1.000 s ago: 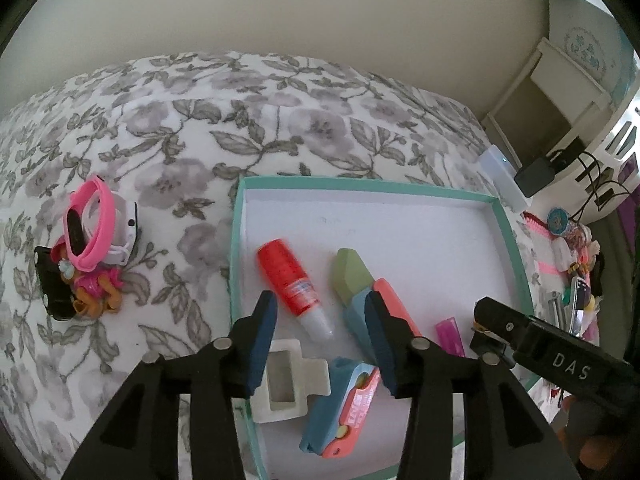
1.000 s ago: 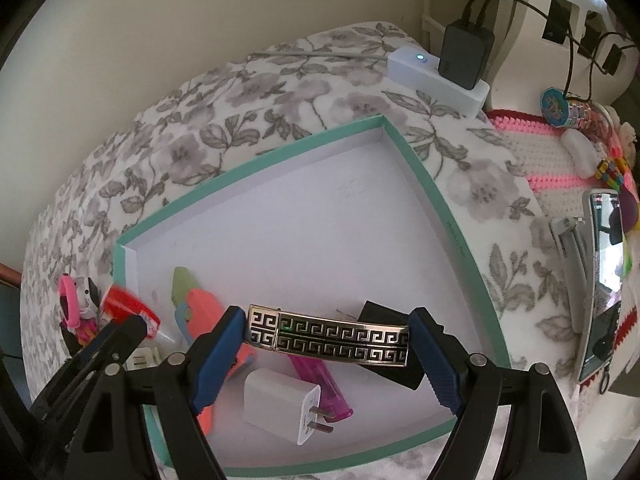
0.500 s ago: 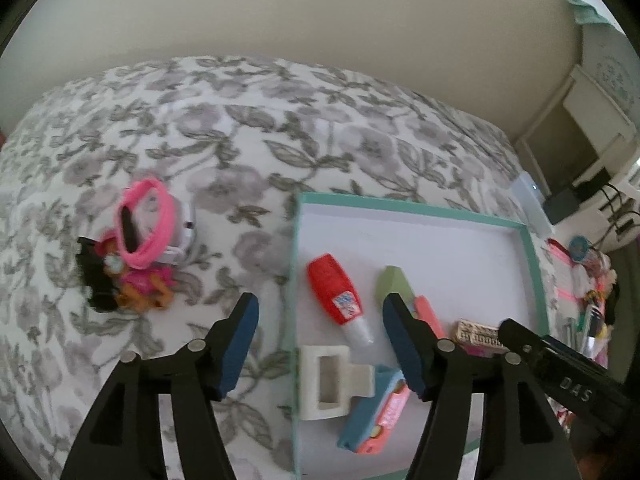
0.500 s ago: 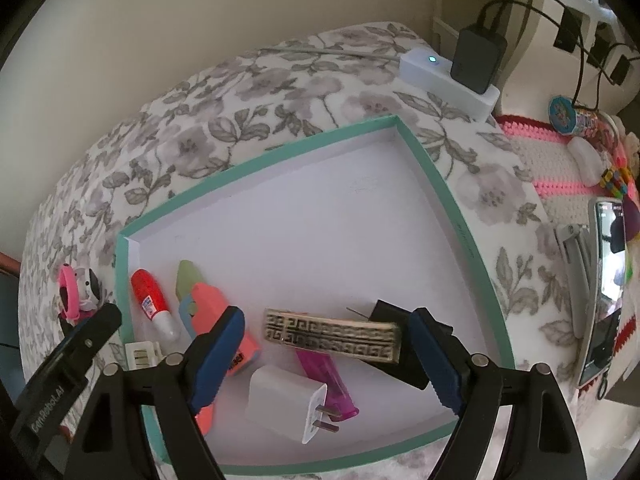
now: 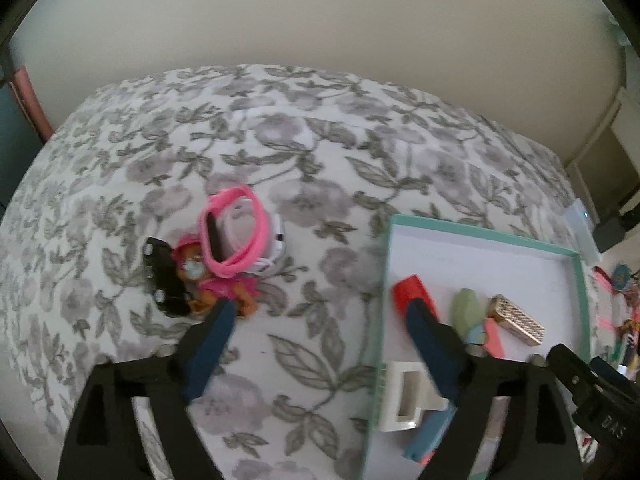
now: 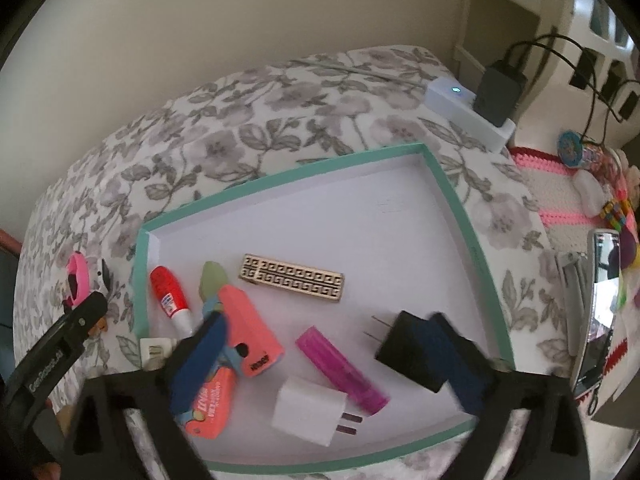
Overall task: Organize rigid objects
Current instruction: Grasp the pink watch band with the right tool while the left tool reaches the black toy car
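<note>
Gold clip (image 6: 292, 278) dropped from my right jaws, now flat in tray (image 6: 448, 196), long axis left-right. Both jaws opening, nothing between them.

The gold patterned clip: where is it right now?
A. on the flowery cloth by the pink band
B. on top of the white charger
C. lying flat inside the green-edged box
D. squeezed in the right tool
C. The gold patterned clip lies flat on the white floor of the green-edged box, near the red glue bottle, with no tool touching it.
</note>
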